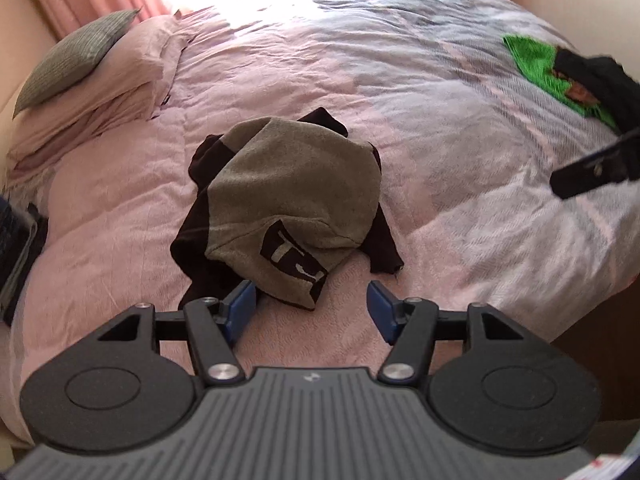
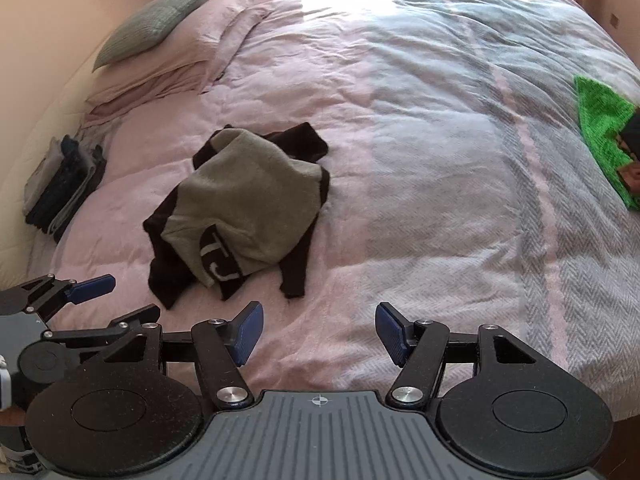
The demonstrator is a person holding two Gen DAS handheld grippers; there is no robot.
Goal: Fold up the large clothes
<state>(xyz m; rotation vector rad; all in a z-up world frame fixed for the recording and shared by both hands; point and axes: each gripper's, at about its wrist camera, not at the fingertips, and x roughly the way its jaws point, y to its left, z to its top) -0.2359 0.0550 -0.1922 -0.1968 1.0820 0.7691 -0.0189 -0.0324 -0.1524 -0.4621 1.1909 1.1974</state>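
A crumpled grey and dark sweatshirt [image 1: 292,192] [image 2: 248,192] with a lettered patch lies heaped on the pink bedcover [image 1: 400,92] [image 2: 400,120]. My left gripper [image 1: 310,304] hangs open just in front of the heap. The heap's near edge shows between the blue pads [image 1: 240,304], which do not press on it. In the right wrist view the left gripper [image 2: 134,295] sits at the lower left, beside the sweatshirt's dark sleeve. My right gripper [image 2: 319,324] stands open over bare bedcover, to the right of the heap's near edge. One of its dark fingers [image 1: 580,176] shows at the right edge of the left wrist view.
A green cloth [image 1: 532,60] [image 2: 596,120] with a dark item on it lies at the bed's far right. A grey pillow [image 1: 76,56] [image 2: 156,16] rests on pink pillows at the far left. A stack of folded dark clothes [image 2: 64,188] sits at the left edge.
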